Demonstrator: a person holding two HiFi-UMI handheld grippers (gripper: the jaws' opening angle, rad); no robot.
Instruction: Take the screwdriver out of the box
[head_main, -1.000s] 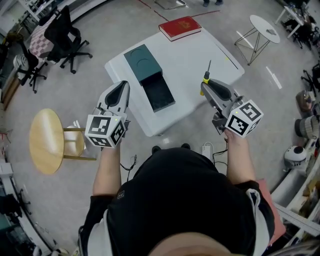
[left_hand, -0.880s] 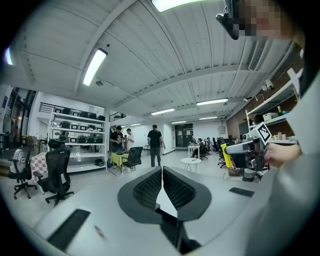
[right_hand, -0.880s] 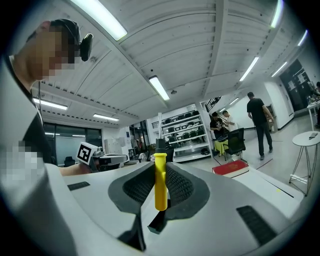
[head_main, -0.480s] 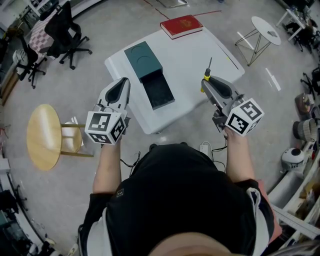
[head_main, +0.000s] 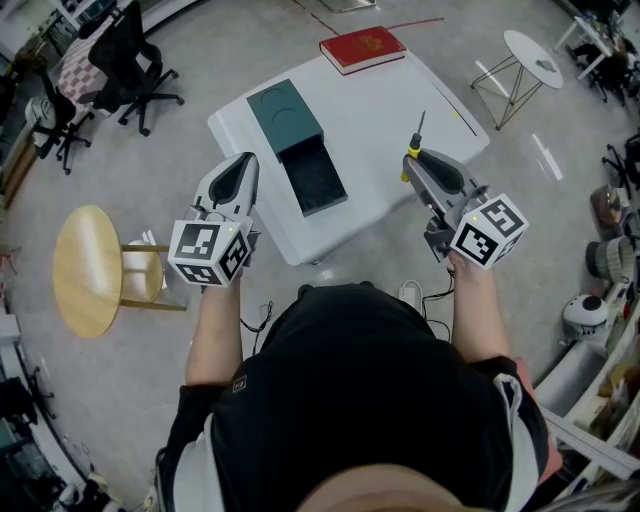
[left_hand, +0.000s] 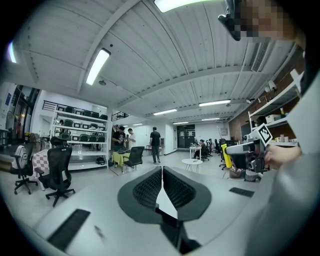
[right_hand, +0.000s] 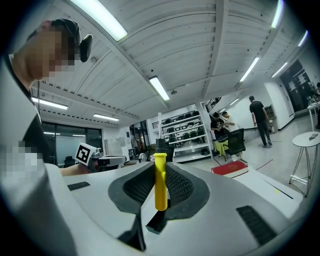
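**Head view**
- Box (head_main: 299, 148): dark green, on the white table (head_main: 390, 100). Its near compartment stands open and appears empty.
- Screwdriver (head_main: 414, 140): already out of the box and well apart from it. It is held above the right part of the table with its shaft pointing away from the person.
- Right gripper (head_main: 412, 168): clamped on the yellow handle.
- Left gripper (head_main: 243, 168): carries nothing and sits near the table's left edge, beside the box.
- Red book (head_main: 362, 48): lies at the far edge of the table.
- Risk: the tool hangs close to the table's near edge. If it dropped it could miss the top and land on the floor.

**Left gripper view**
- Jaws pressed together with nothing between them.
- The other gripper and its yellow handle show at the far right.
- Risk: slight. A careless sweep of this idle hand toward the box could knock it along the table.

**Right gripper view**
- The ribbed pads (right_hand: 177, 186) press on the middle of the handle from both sides. The handle stands upright, its lower end hanging free below the pads and the dark collar and shaft rising above.
- Risk: the handle is round and smooth and is pinched along only a short stretch.
  - Any easing of the squeeze, or a sudden tilt of the hand, could let it swivel or slide out downward.
  - The long shaft sticks out past the jaws, so lowering the tool at an angle could make the tip strike the table first and lever the handle loose.
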